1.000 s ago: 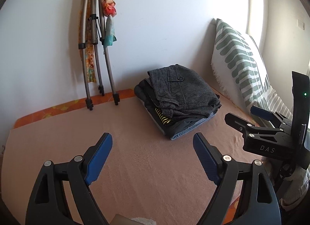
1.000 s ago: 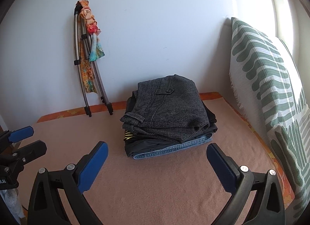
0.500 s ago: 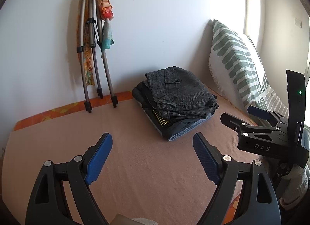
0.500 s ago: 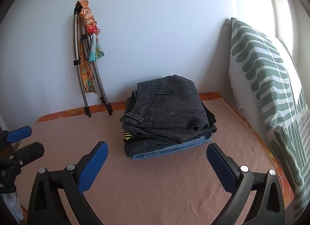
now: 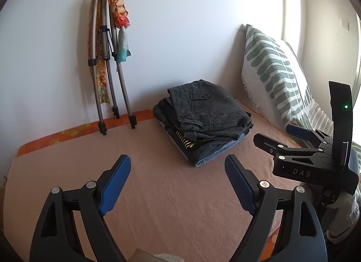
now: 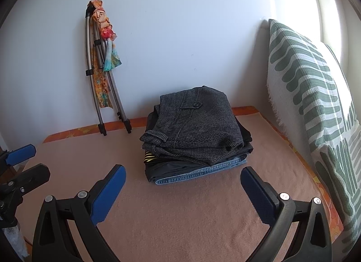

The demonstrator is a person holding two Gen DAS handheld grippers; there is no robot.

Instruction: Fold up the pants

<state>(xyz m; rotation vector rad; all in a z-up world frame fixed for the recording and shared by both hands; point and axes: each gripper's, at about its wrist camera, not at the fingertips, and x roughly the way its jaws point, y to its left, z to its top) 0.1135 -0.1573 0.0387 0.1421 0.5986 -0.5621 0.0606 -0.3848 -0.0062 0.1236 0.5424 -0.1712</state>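
Blue pads line our jaws, and on both the left gripper (image 5: pixel 177 182) and the right gripper (image 6: pixel 183 188) those jaws stand spread wide, released and holding nothing. Taking the pile of folded clothes (image 6: pixel 195 135) as our landmark, both grippers hover on its near side, above the bare peach blanket (image 6: pixel 180 216) covering the bed. The grey tweed pants (image 6: pixel 194 122) lie folded on top of that pile, over a dark garment and blue denim. Over the last second the left wrist view has drawn slightly back from the pile, while the right has barely moved; we judge the fold finished and our hands retreating. Left of the pile a folded tripod (image 5: pixel 106 65) leans on the wall; to the right stands a green-patterned pillow (image 6: pixel 315 95).
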